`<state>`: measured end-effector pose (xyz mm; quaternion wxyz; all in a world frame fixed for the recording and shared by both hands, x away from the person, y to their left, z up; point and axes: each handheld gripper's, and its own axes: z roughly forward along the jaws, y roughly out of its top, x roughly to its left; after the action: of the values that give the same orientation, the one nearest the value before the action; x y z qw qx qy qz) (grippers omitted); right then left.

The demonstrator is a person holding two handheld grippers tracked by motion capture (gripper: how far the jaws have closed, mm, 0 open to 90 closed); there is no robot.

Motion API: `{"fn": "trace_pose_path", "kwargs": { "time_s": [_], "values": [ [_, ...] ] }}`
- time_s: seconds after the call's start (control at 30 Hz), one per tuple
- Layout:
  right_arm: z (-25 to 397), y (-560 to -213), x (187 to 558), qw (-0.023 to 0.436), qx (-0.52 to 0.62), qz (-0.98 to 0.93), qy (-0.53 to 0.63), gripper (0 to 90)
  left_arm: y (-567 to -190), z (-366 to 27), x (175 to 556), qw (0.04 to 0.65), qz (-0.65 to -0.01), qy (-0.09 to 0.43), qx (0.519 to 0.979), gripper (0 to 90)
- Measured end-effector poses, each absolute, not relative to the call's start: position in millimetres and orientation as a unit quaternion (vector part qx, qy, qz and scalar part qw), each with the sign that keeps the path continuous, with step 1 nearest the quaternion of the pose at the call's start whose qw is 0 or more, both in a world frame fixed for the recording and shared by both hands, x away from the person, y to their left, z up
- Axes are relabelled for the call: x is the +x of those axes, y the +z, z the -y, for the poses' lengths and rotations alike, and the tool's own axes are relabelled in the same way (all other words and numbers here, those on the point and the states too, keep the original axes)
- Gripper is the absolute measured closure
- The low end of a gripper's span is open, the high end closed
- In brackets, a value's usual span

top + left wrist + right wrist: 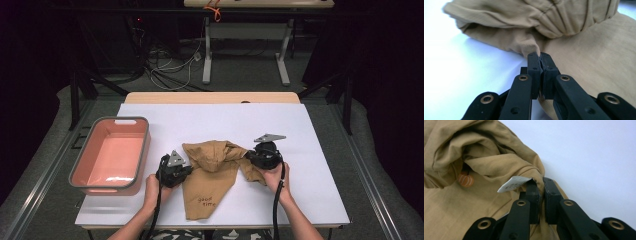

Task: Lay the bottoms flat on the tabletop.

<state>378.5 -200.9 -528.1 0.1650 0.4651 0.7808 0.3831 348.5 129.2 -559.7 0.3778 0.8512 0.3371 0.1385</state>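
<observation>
Your left gripper [540, 58] and right gripper [539, 182] each pinch a fold of the tan garment [212, 172], crumpled near the bench's [310, 150] front edge. You seem mid-fold; next, probably lift both corners together, evenly.

- High view: fixed above the near table [310, 150] edge, facing forward and down.
- Both gripper views: low, very near, sharing the tan garment [584, 57] with the high view.
</observation>
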Motion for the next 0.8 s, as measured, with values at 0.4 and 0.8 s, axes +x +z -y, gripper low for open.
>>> {"fn": "trace_pose_path", "kwargs": {
  "time_s": [0.4,0.8],
  "values": [
    [201.9,-529.5,375.3,0.194,0.456,-0.796,0.348,64.9,-560.0,-129.5,350.5,0.37,-0.336,0.153,0.853,67.9],
    [190.6,-518.0,364.4,0.236,0.405,-0.814,0.344,49.2,-557.5,-118.8,348.8,0.37,-0.323,0.167,0.855,48.6]
  ]
}}
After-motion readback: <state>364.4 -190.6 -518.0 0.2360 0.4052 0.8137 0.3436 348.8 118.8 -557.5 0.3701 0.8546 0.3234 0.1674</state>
